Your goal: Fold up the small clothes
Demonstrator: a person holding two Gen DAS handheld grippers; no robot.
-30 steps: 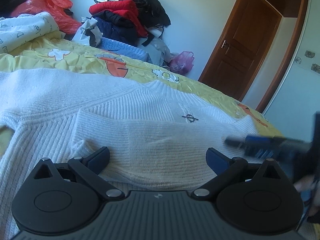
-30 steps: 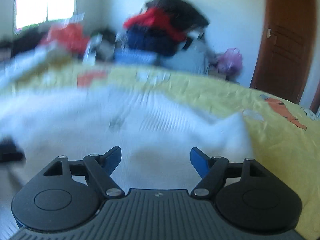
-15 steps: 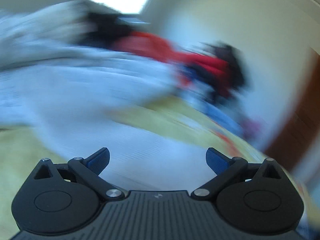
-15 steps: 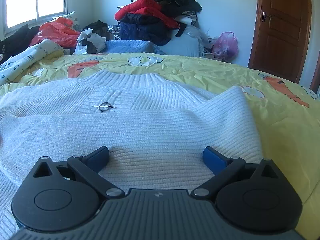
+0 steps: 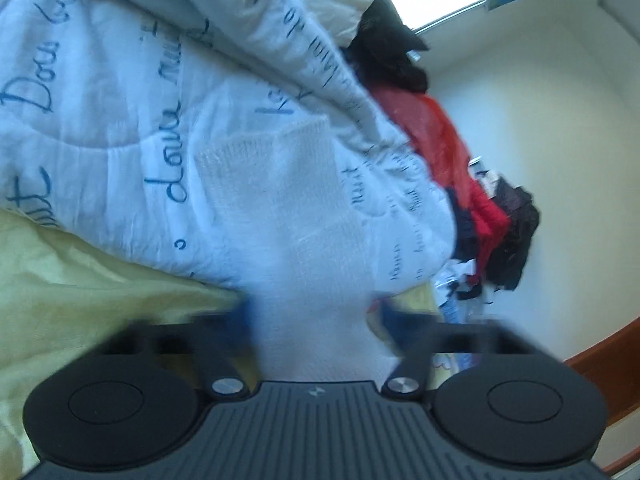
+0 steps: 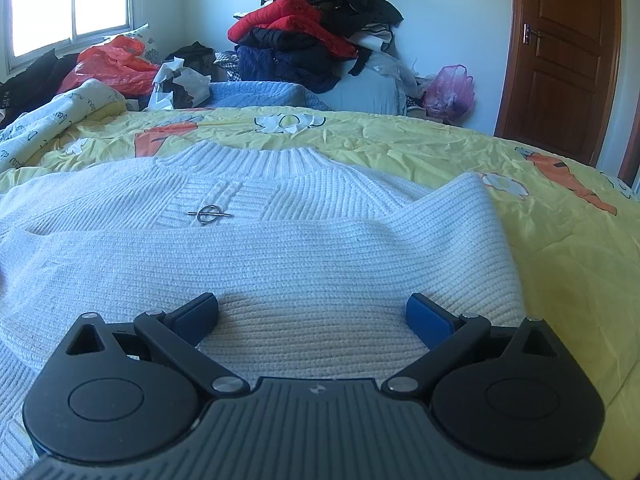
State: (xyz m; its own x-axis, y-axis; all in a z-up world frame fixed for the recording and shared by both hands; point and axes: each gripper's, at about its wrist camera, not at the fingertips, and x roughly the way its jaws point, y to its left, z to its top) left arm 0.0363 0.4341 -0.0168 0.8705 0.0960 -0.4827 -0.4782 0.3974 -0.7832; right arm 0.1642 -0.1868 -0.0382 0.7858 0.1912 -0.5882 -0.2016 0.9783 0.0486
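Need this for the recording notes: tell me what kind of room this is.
Most likely a lived-in bedroom. A bed with a yellow cartoon-print bedspread fills the view, clothes are heaped in a pile against the far wall, and a wooden door stands at the right.

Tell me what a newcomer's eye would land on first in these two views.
First the white knit sweater, spread over the yellow bedsheet with one sleeve folded across its chest, just ahead of the open right gripper. Then the left gripper, its jaws just closing around the other sleeve, which lies against a white quilt with blue handwriting.
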